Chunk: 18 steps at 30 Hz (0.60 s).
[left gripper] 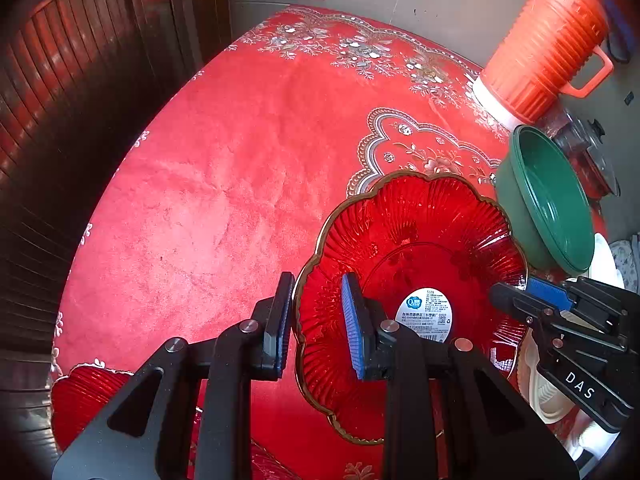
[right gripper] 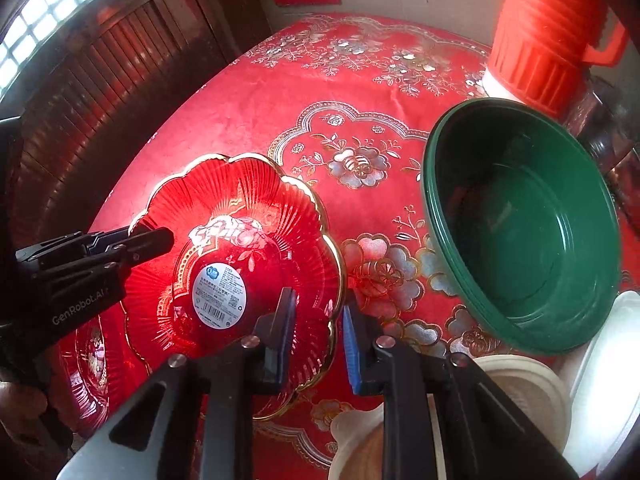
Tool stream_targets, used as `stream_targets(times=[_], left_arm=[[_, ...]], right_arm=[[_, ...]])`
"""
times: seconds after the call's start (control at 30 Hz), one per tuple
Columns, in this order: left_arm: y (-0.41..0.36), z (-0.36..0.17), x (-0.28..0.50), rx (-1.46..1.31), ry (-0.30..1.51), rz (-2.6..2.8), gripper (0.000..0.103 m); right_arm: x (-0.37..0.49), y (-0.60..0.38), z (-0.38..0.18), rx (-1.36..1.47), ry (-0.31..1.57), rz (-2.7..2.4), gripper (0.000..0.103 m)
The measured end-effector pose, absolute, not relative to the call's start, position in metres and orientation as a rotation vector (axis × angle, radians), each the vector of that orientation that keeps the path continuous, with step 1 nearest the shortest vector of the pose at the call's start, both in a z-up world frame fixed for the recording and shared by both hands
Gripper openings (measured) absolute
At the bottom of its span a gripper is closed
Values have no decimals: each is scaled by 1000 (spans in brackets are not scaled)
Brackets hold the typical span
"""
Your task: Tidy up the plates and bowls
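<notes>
A red scalloped glass plate [left gripper: 416, 264] with a gold rim and a white label is held above the red tablecloth. My left gripper [left gripper: 316, 324] straddles its left rim, one finger inside and one outside, with a gap showing. My right gripper [right gripper: 318, 328] straddles the opposite rim [right gripper: 334, 280] the same way. The plate also shows in the right wrist view [right gripper: 240, 240]. A green bowl [right gripper: 520, 224] leans tilted at the right, also in the left wrist view [left gripper: 548, 200]. A second red plate [left gripper: 80, 400] lies at the lower left.
An orange thermos jug [left gripper: 544, 40] stands at the back right by the wall. White and cream bowls [right gripper: 532, 396] sit at the lower right under the green bowl. A dark wooden slatted door [left gripper: 60, 120] lies left of the round table [left gripper: 240, 160].
</notes>
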<state>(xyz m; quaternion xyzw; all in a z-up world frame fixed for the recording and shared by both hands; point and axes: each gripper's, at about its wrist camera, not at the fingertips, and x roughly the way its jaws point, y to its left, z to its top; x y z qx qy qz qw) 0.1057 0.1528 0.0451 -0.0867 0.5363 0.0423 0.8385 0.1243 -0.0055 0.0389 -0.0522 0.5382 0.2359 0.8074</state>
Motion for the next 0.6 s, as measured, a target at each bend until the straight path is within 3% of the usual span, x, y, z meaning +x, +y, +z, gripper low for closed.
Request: stream_targets(times=[0.6], left_arm=[[153, 82, 60, -187, 1087, 67, 24]], right_arm=[[87, -10, 78, -119, 1083, 521, 21]])
